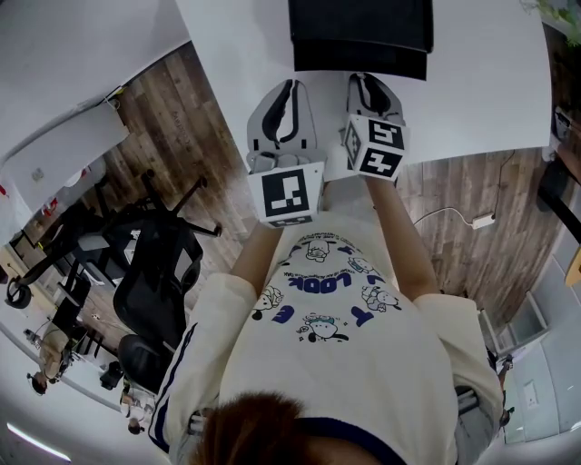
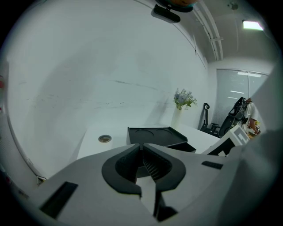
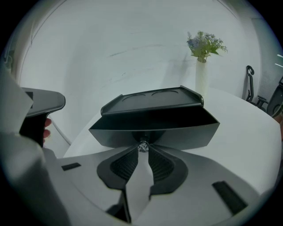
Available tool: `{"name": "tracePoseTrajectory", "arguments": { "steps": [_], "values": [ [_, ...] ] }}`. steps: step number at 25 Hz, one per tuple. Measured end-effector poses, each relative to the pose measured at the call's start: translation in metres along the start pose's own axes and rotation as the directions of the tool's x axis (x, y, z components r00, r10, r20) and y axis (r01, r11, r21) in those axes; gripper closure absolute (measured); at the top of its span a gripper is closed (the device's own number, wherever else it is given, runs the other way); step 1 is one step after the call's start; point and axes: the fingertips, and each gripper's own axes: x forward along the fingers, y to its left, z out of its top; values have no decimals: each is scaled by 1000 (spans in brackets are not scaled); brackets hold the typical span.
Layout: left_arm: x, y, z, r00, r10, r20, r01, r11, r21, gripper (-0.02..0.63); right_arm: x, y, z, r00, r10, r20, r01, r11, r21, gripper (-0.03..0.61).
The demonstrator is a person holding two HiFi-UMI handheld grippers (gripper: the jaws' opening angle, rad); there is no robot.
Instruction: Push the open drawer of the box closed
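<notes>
1. A white table stands over a wood floor, with a black chair on the person's left.
2. The black box sits on the table, straight ahead of both grippers.
3. The drawer is pulled out of the box front, towards the person.
4. The right gripper is at the drawer front. Its jaws are drawn in, one tip on each side of the small knob.
5. The left gripper sits just beside the right one, short of the box. Its jaw tips meet, with nothing between them.
6. The drawer interior is dark, so its contents cannot be told.
7. The box top carries two shallow round recesses.
8. A vase holding flowers stands on the table behind the box.
</notes>
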Motion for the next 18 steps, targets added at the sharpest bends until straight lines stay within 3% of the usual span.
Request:
{"name": "tracePoseTrajectory", "arguments": {
  "steps": [18],
  "values": [
    [6, 5, -5, 1000, 20, -13, -20, 1000, -8, 584, 27, -5, 28, 1000, 20, 22, -19, 1000, 0, 492]
  ]
}}
